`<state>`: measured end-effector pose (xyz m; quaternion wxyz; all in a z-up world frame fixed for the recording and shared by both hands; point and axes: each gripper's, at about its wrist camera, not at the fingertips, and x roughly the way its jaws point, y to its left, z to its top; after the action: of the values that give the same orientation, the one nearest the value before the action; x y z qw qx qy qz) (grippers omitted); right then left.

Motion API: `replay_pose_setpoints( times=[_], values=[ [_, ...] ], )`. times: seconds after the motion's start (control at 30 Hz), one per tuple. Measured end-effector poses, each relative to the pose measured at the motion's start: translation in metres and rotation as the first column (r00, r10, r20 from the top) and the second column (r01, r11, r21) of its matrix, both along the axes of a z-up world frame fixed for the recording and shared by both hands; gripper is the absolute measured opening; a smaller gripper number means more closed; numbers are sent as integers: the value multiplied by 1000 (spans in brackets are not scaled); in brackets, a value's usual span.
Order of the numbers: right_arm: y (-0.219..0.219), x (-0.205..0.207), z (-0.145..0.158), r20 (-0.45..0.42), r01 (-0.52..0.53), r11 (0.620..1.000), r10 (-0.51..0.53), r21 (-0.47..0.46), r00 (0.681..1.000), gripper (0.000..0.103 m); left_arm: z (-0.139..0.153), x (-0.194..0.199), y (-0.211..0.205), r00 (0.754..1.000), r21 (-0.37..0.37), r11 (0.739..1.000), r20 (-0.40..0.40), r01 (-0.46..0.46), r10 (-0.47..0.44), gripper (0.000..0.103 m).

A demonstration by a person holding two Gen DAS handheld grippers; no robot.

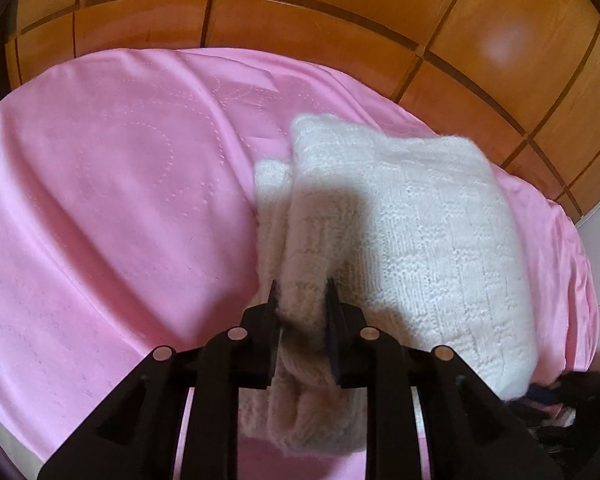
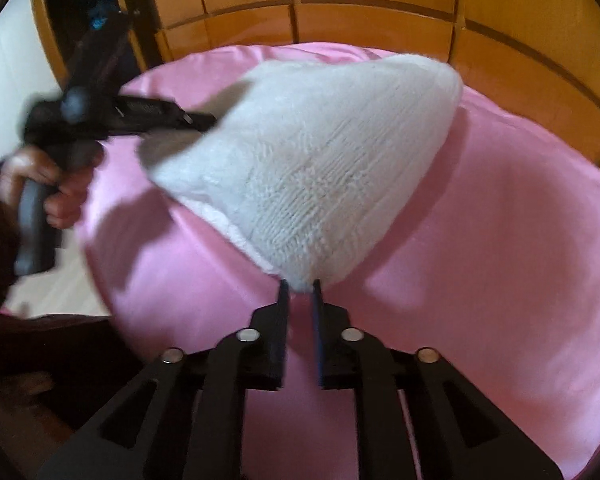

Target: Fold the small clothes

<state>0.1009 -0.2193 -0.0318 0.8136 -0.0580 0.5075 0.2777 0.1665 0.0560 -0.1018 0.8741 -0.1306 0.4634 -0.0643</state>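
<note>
A white knitted garment [image 1: 420,232] is lifted above the pink bed cover [image 1: 100,200]. My left gripper [image 1: 302,292] is shut on a bunched thick edge of it, with knit bulging between and below the fingers. In the right wrist view the same white knit [image 2: 320,152] hangs stretched between both grippers. My right gripper [image 2: 300,286] is shut on its near corner. The left gripper [image 2: 196,120] shows at the left, held by a hand, clamped on the garment's far edge.
The pink cover [image 2: 500,260] spreads over the bed. An orange wooden headboard [image 1: 300,20] runs along the far side. A dark doorway [image 2: 80,8] is at the far left. Dark items [image 1: 560,396] lie by the bed's right edge.
</note>
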Motion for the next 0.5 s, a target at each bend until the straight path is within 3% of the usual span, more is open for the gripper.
replay_pose_setpoints(
  times=[0.17, 0.27, 0.37, 0.47, 0.5],
  values=[
    [-19, 24, 43, 66, 75, 990, -84, 122, 994, 18, 1, 0, 5, 1000, -11, 1000, 3, -12, 12, 24],
    [-5, 48, 49, 100, 96, 983, -113, 157, 989, 18, 2, 0, 4, 1000, 6, 1000, 10, -13, 13, 25],
    [22, 58, 30, 44, 56, 984, -65, 171, 997, 18, 2, -3, 1, 999, 49, 999, 25, -22, 21, 28],
    [54, 49, -18, 5, -7, 1000, 6, 17, 1000, 18, 1, -6, -2, 999, 86, 995, 28, -46, 43, 37],
    [58, 42, -23, 49, -15, 1000, 14, 5, 999, 18, 2, -7, -1, 998, 92, 994, 32, -52, 49, 37]
  ],
)
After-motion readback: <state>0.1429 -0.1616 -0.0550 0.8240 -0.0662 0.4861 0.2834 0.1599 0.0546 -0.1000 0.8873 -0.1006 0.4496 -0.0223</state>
